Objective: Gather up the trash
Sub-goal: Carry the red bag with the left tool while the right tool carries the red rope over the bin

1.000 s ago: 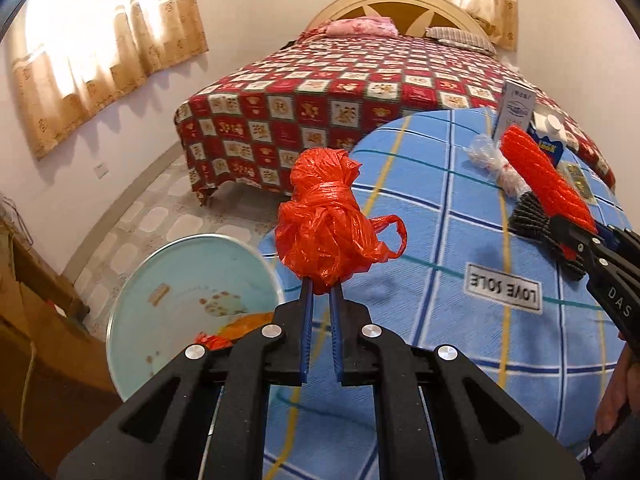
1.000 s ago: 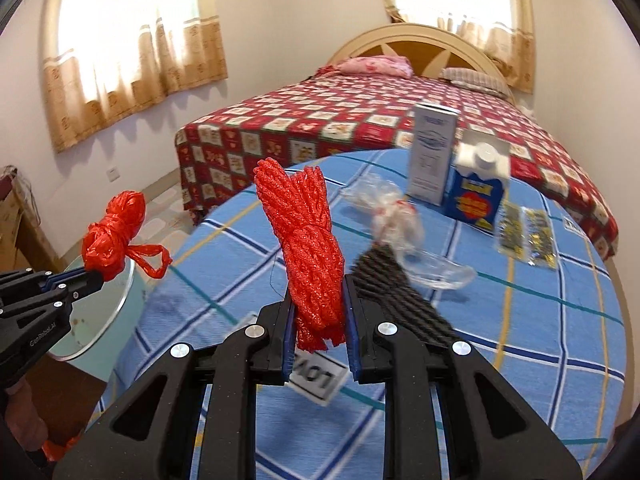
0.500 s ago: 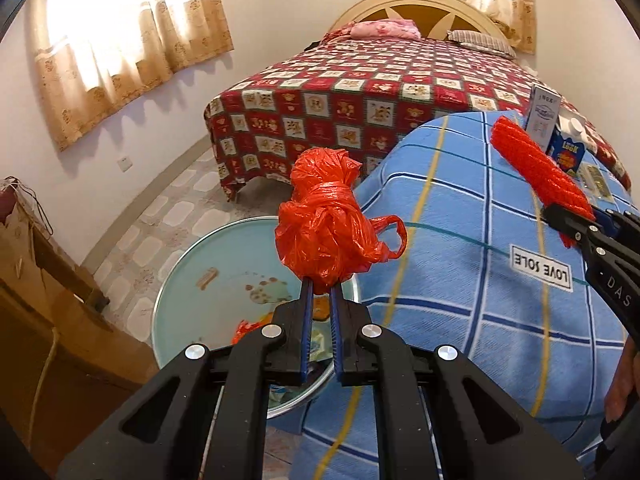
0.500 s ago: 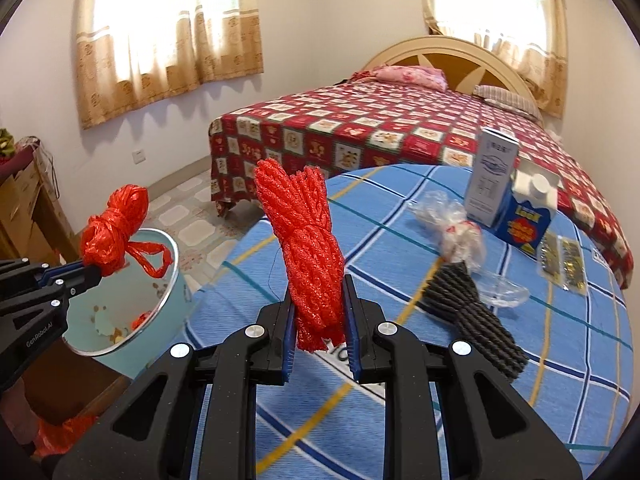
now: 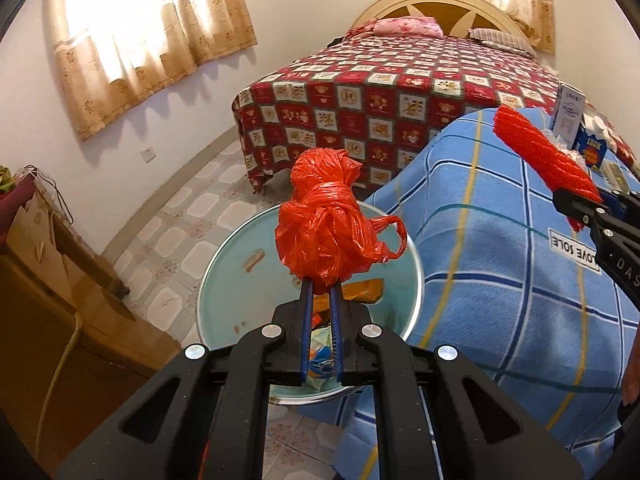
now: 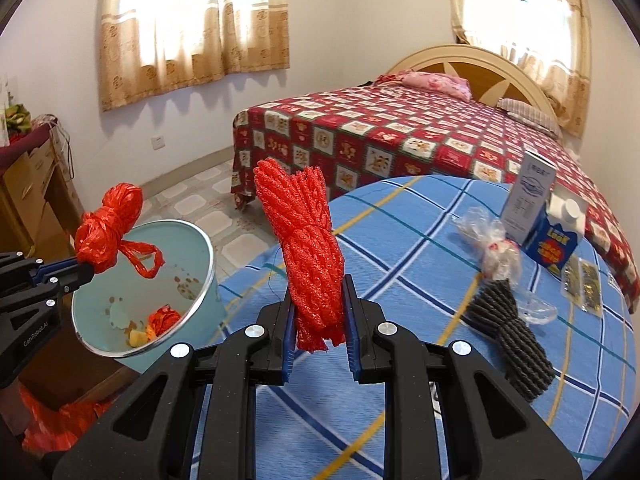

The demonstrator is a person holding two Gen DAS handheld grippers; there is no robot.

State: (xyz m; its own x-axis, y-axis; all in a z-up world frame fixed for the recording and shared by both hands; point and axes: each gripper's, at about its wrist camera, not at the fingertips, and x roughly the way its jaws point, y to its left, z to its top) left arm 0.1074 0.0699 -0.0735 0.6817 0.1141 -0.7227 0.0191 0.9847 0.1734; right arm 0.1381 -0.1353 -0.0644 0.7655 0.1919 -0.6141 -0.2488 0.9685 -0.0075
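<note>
Left wrist view: the left gripper [image 5: 321, 292] is clamped on a knotted red plastic bag [image 5: 328, 224], held over the open mouth of the pale blue bin [image 5: 224, 256], which stands on the tiled floor [image 5: 188, 216] against the table's [image 5: 500, 280] left edge.

Right wrist view: the right gripper [image 6: 319, 312] is clamped on a red foam net bundle [image 6: 304, 248], upright above the table's near-left edge, beside the bin's rim. A dark net roll [image 6: 506, 336] lies on the table to the right.
</note>
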